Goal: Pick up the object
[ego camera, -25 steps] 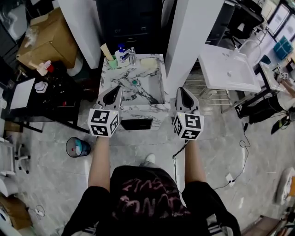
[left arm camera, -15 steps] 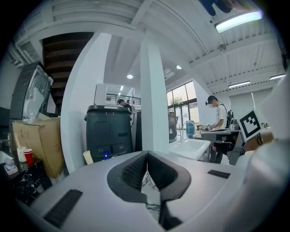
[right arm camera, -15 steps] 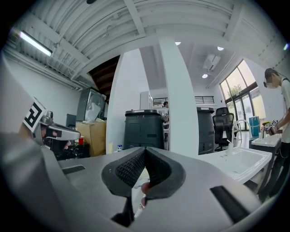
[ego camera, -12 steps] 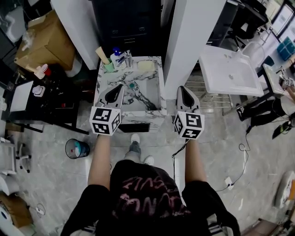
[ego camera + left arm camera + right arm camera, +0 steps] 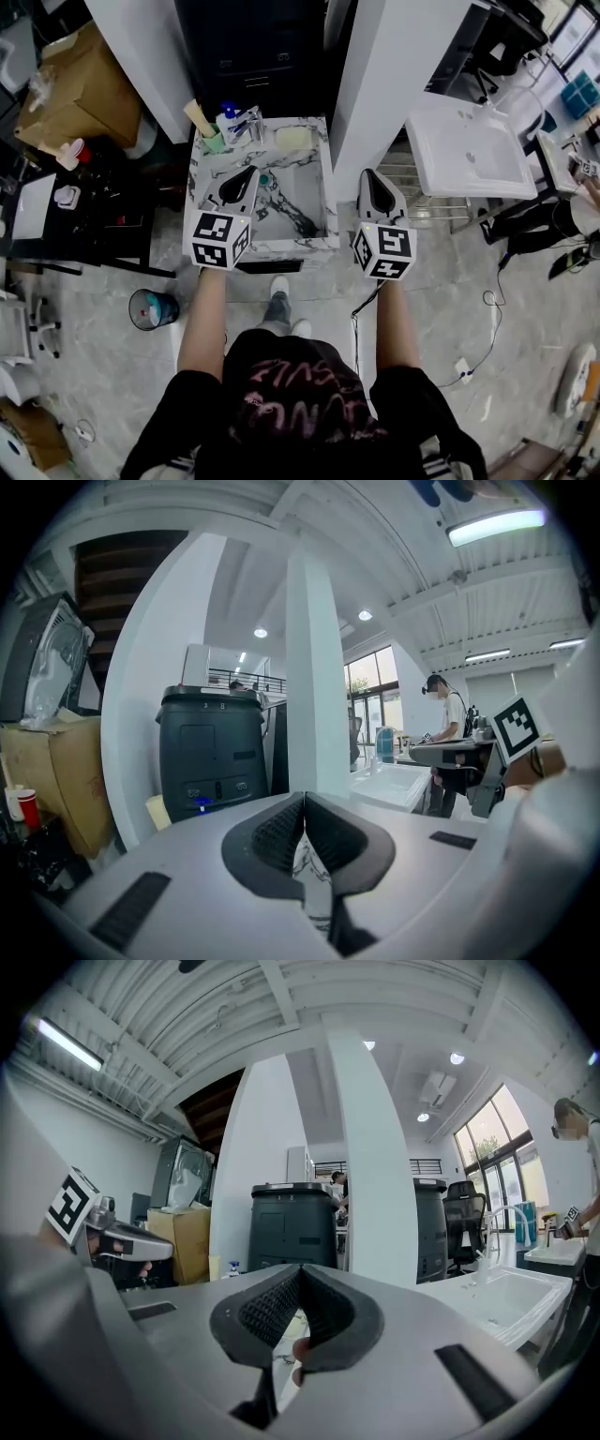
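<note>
A small marble sink stand (image 5: 316,155) lies just ahead of me in the head view. On its back rim sit a green cup with a brush (image 5: 210,139), a blue-topped bottle (image 5: 231,121) by the tap, and a pale yellow sponge (image 5: 293,138). A small teal piece (image 5: 265,178) lies in the basin. My left gripper (image 5: 251,172) hangs over the basin's left side, shut and empty (image 5: 305,797). My right gripper (image 5: 367,174) hovers just right of the sink, also shut with nothing in it (image 5: 301,1269).
A white pillar (image 5: 398,75) rises right behind the sink, with a black cabinet (image 5: 253,42) to its left. A white basin (image 5: 469,150) stands at the right. At the left are a cardboard box (image 5: 75,84), a black table (image 5: 84,220) and a waste bin (image 5: 153,307).
I have stepped forward: the sink has come nearer, and both grippers have moved from its front edge to over and beside the basin. Both stay shut.
</note>
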Action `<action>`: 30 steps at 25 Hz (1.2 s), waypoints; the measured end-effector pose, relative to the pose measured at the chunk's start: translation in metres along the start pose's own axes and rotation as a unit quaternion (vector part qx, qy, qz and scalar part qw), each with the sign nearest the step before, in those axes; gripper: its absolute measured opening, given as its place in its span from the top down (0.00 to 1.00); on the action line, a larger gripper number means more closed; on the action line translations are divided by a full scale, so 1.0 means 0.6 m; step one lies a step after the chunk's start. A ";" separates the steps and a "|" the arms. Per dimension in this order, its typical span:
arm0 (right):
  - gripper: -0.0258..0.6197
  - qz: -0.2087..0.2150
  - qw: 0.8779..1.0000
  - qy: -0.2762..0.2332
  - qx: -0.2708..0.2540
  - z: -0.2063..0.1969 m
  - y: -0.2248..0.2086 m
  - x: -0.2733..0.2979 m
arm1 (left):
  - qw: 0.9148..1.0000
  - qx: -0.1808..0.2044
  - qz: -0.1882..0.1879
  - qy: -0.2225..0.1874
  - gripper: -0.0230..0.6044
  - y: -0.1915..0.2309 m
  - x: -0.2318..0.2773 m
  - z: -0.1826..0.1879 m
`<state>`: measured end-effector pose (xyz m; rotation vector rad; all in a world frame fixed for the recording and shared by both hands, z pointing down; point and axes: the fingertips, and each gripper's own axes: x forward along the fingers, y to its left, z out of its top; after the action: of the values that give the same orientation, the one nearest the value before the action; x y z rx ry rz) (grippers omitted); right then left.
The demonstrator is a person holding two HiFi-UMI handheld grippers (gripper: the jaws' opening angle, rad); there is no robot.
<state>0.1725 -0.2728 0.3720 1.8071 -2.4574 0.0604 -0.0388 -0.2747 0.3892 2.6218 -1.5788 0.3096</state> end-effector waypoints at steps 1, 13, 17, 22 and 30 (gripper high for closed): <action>0.94 0.000 1.000 0.002 0.000 -0.004 -0.001 0.010 | 1.000 -0.002 -0.002 0.002 0.94 0.005 0.010 -0.004; 0.94 -0.003 1.000 0.029 0.011 -0.048 -0.016 0.137 | 0.999 -0.006 -0.032 0.042 0.94 0.056 0.140 -0.057; 0.94 -0.006 0.999 0.038 0.012 -0.064 -0.024 0.171 | 0.997 -0.010 -0.042 0.058 0.94 0.064 0.184 -0.084; 0.94 -0.009 0.999 0.044 0.017 -0.080 -0.036 0.204 | 0.995 -0.010 -0.059 0.078 0.94 0.062 0.232 -0.123; 0.94 -0.015 0.998 0.057 0.022 -0.103 -0.059 0.247 | 0.987 0.020 -0.091 0.131 0.94 0.056 0.320 -0.194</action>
<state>0.1655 -0.4190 0.4470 1.8034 -2.3690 0.2100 0.0026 -0.4387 0.5406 2.5998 -1.2562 0.6481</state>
